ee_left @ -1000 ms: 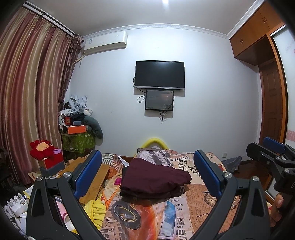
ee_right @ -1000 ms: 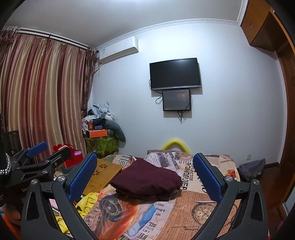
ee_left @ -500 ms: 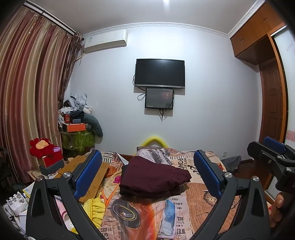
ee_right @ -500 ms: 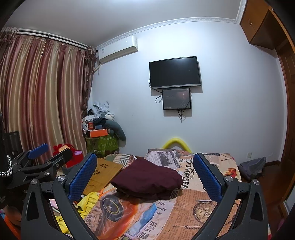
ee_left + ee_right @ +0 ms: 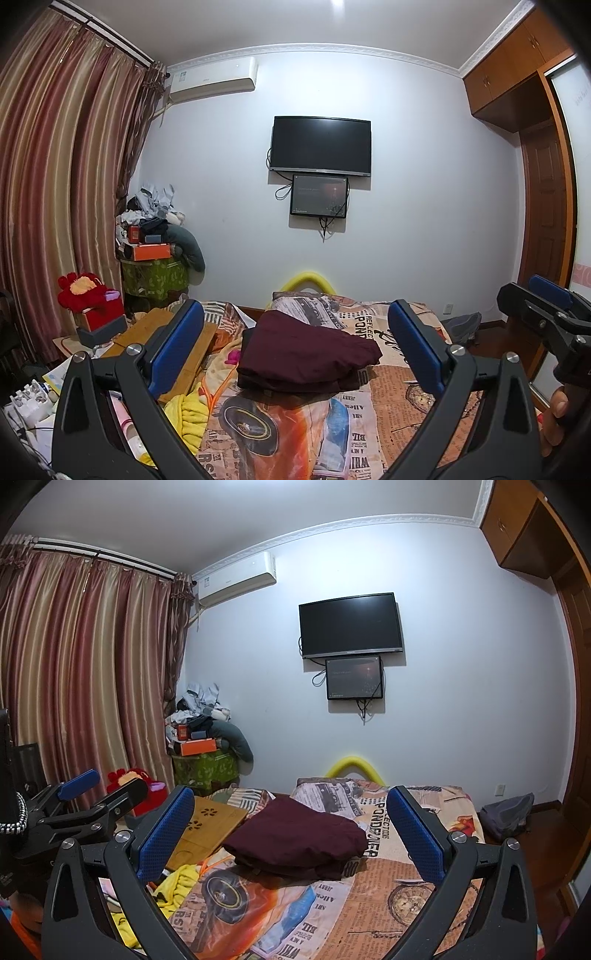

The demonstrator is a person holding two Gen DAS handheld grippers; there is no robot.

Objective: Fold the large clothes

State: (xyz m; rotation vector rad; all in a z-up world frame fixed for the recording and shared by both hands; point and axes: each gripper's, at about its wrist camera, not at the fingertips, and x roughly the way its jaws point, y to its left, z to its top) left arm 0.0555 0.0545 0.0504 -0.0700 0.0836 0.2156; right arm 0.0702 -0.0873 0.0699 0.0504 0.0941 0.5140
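A dark maroon garment [image 5: 306, 354] lies folded in a flat bundle on the bed's printed cover [image 5: 406, 398]; it also shows in the right wrist view [image 5: 295, 838]. My left gripper [image 5: 295, 347] is open and empty, held above the bed's near end, apart from the garment. My right gripper [image 5: 291, 830] is open and empty too, held level to the right of the left one. The right gripper shows at the right edge of the left wrist view [image 5: 546, 310]. The left gripper shows at the left of the right wrist view [image 5: 85, 805].
A yellow cloth [image 5: 184, 417] and a wooden lap tray [image 5: 210, 819] lie at the bed's left. A red plush toy [image 5: 83, 291] and a piled green box [image 5: 155, 275] stand by the curtains. A grey bag [image 5: 506, 816] lies on the floor at right. A TV [image 5: 321, 144] hangs ahead.
Both grippers have tilted up slightly, so the bed and garment sit a little lower in view. Nothing on the bed has moved.
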